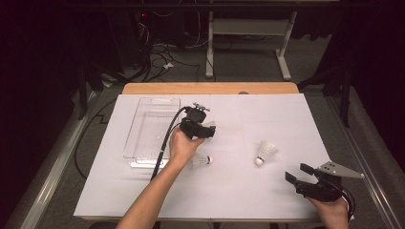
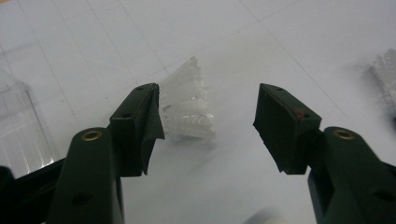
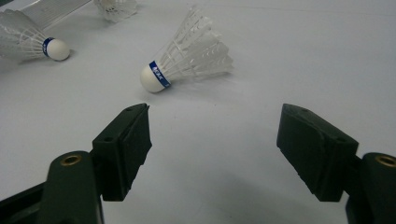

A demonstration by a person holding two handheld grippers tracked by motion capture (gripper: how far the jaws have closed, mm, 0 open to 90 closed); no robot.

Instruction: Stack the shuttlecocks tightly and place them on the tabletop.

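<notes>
One shuttlecock between spread left gripper jaws, touching left pad, not pinched; right gripper spread.

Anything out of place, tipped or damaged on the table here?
Nothing looks damaged. The shuttlecocks lie loose on the white table: one mid-table, one by the left hand, one at the open left claw, none in the clear tray.

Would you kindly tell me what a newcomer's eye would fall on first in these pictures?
Three white shuttlecocks lie on the white table: one between the open jaws of the left gripper, one just beside that hand, one further right. A clear tray sits at the left, and the right gripper rests open at the near right corner.
</notes>
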